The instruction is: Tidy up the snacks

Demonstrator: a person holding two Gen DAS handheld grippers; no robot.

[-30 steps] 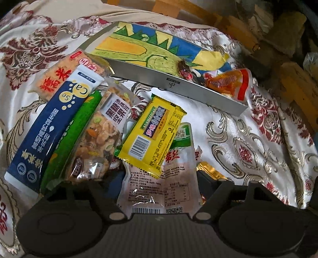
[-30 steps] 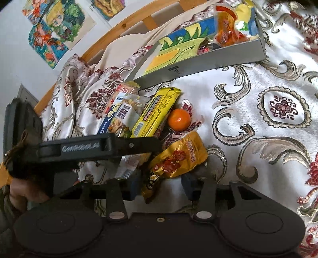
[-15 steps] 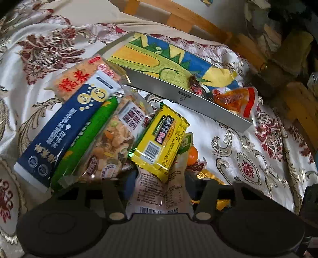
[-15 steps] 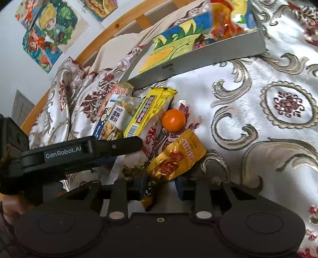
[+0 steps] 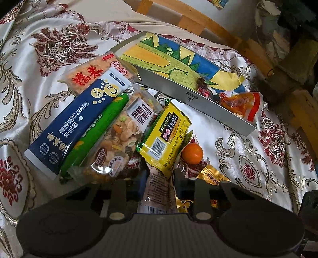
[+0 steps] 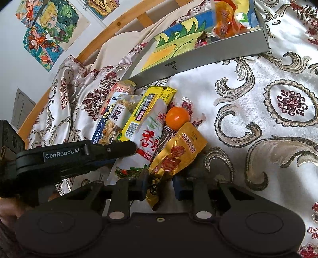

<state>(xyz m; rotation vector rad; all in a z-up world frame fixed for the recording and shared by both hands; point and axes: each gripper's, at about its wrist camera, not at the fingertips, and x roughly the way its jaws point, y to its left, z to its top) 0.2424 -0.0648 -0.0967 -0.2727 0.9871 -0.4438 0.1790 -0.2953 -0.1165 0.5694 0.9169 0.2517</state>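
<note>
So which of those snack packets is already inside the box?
Only the orange packet, lying at the right end of the grey box with the drawing inside. The others, like the yellow packet and the blue one, lie on the bedspread outside.

bedspread point(image 6: 258, 103): shiny satin cloth
snack packets point(image 5: 165, 137): glossy plastic
tray point(image 5: 198, 99): smooth matt metal
bed frame point(image 5: 198, 15): wood

Left tongs point(image 5: 160, 183) and right tongs point(image 6: 159, 183) each pinch something.

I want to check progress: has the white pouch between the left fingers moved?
Yes. The white plastic pouch has lifted, no longer covering the small orange fruit.
</note>
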